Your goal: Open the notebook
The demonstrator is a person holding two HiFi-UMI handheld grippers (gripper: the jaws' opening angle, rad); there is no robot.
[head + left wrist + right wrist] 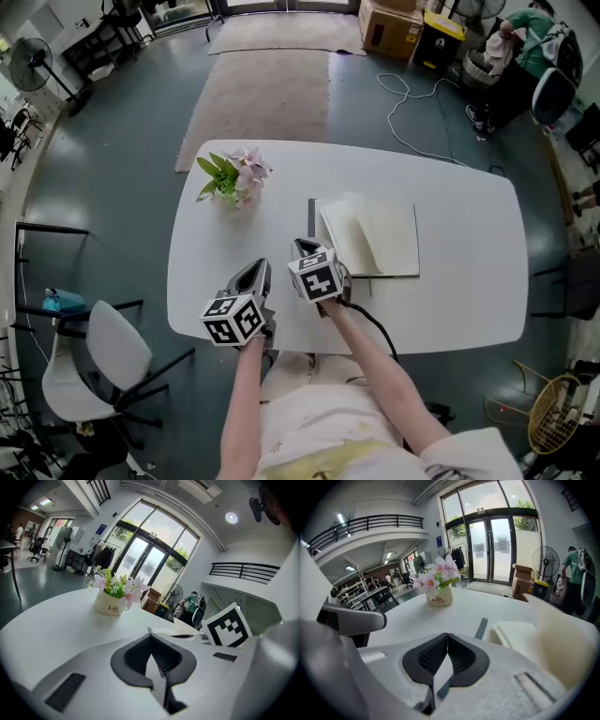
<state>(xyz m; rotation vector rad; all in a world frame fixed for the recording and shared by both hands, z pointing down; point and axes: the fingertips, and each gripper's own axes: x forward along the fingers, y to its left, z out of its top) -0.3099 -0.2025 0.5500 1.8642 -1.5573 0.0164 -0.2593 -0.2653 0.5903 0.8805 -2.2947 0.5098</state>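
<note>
- Head view: notebook (375, 239) lies open on the table (459, 197), right of the flower pot (230, 180).
- Left gripper view: left gripper (150, 636) is pinched closed and empty, facing the pot.
- Right gripper view: right gripper (447, 635) is closed on nothing, with the notebook just right of the pot.

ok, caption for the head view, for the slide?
Notebook lies open on the white table by a flower pot; left gripper and right gripper, both shut, at the near edge.
</note>
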